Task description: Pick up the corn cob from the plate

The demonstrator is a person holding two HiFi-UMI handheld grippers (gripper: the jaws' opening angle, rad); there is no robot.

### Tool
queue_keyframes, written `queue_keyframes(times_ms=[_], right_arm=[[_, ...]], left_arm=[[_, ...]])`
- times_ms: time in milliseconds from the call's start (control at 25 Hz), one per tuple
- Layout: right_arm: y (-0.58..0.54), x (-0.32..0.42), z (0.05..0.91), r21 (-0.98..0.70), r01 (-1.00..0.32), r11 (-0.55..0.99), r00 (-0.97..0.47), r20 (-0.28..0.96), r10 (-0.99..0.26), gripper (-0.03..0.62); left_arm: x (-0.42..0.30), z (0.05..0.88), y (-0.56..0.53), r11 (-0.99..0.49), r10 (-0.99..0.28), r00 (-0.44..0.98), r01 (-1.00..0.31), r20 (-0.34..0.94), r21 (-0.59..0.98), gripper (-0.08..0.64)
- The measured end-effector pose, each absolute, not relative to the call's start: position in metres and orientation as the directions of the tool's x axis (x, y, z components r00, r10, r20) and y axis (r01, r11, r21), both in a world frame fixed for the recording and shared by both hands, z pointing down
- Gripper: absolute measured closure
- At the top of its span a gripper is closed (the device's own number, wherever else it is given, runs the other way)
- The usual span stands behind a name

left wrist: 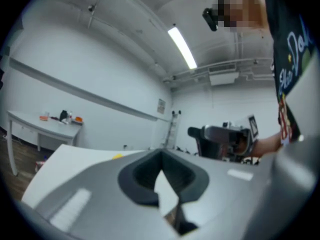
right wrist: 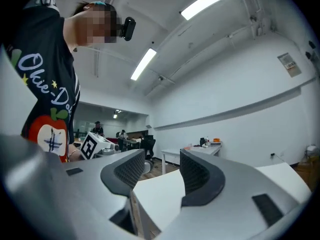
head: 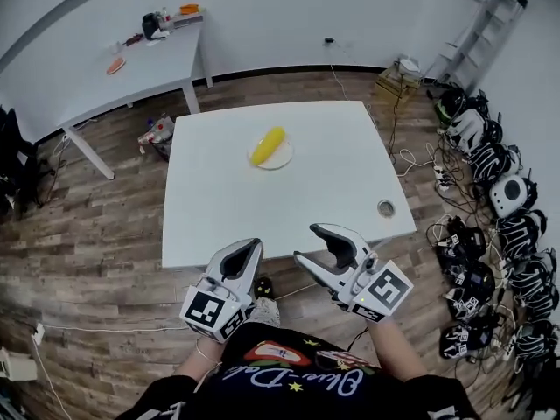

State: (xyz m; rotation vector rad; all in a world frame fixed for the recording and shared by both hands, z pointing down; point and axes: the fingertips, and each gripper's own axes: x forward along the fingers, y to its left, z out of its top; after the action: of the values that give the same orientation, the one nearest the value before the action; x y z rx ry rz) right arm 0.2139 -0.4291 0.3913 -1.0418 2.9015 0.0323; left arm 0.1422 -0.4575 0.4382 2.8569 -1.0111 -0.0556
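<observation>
A yellow corn cob (head: 267, 145) lies on a small pale plate (head: 282, 158) near the middle of the white table (head: 219, 226). In the left gripper view the corn cob (left wrist: 117, 156) is a tiny yellow spot far off. Both grippers hang short of the table's near edge, well away from the plate. My left gripper (head: 252, 245) (left wrist: 161, 153) has its jaw tips together, holding nothing. Beside it, my right gripper (head: 308, 243) (right wrist: 161, 156) stands open with only bare table showing between its jaws.
A small round object (head: 385, 207) sits near the table's right edge. A second white table (head: 131, 68) with small items stands at the back left. Headsets and cables (head: 490, 191) line the floor at the right, with a ladder (head: 477, 24) against the wall.
</observation>
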Motion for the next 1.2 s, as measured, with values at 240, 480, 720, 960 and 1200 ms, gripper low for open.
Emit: queue_keyframes(times_ms=[240,480,720,960,1200], right_arm=[[-0.571,0.213,0.413,0.12,-0.538,0.834,-0.831,0.086,-0.549,0.376],[-0.676,0.203,0.46,0.252,-0.326,0.911,-0.843,0.359,-0.401,0.364],[-0.746,0.212,0.537,0.363,0.106,0.926,-0.637,0.739,-0.217,0.362],[-0.754,0.199,0.595,0.254,0.55,0.795,-0.366,0.929,-0.044,0.357],[-0.775,0.198,0.623,0.113,0.611,0.783,-0.254,0.965,0.059,0.357]], left_arm=[[0.132,0.432,-0.57,-0.759,-0.644,0.765,-0.64,0.001,0.116,0.563],[0.094,0.438,-0.621,-0.651,-0.74,0.67,-0.736,0.062,0.187,0.563],[0.051,0.443,-0.636,-0.482,-0.852,0.516,-0.84,0.093,0.249,0.563],[0.012,0.456,-0.61,-0.294,-0.926,0.345,-0.914,0.153,0.281,0.563],[-0.003,0.46,-0.591,-0.177,-0.952,0.241,-0.937,0.189,0.301,0.563]])
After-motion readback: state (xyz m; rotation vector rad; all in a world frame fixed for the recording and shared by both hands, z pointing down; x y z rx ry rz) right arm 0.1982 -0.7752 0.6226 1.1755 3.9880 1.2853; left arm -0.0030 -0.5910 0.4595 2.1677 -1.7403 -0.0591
